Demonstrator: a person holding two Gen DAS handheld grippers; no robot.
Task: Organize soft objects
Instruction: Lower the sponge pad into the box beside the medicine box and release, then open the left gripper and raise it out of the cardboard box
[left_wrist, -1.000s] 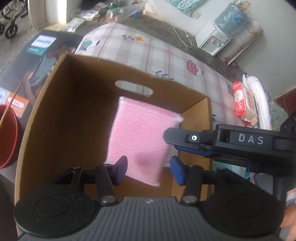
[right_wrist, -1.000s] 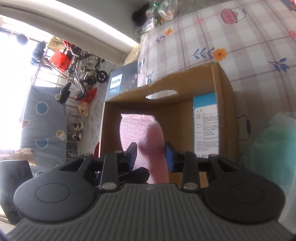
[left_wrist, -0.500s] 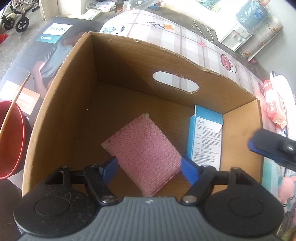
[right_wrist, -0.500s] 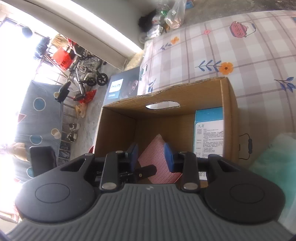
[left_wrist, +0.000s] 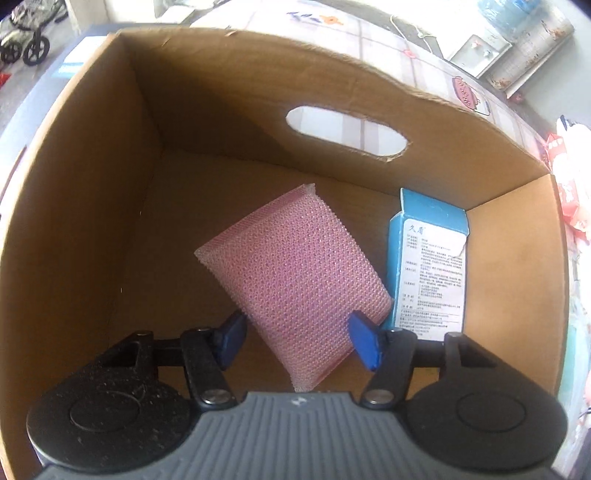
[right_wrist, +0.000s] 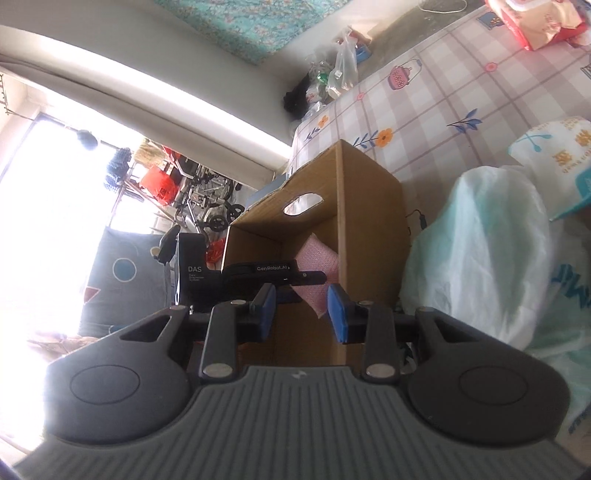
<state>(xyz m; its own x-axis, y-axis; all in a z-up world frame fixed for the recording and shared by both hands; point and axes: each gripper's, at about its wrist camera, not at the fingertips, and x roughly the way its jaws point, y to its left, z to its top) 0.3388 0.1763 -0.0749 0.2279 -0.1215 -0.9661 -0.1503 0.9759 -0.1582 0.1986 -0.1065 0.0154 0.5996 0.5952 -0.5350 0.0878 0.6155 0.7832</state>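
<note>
A pink mesh sponge (left_wrist: 295, 273) lies tilted inside the brown cardboard box (left_wrist: 369, 88), its right edge against a blue carton (left_wrist: 428, 266). My left gripper (left_wrist: 297, 338) points down into the box with the sponge's near end between its blue pads. Its jaws are closing, and a sliver of gap shows at the left pad. In the right wrist view the sponge (right_wrist: 317, 258) shows over the box (right_wrist: 369, 229) wall, behind the left tool's black housing (right_wrist: 207, 277). My right gripper (right_wrist: 301, 317) hangs outside the box, open, with nothing between its pads.
The box stands on a checked flowered cloth (right_wrist: 443, 92). A pale green plastic bag (right_wrist: 480, 251) and a tissue pack (right_wrist: 554, 155) lie right of the box. A red wipes pack (right_wrist: 535, 22) is farther back. Bicycles and clutter lie beyond the table's left edge.
A second ago both grippers held the sponge above the box. It now lies inside. The right gripper drew back out of the box; the left sank lower, its jaws widening, then narrowing.
</note>
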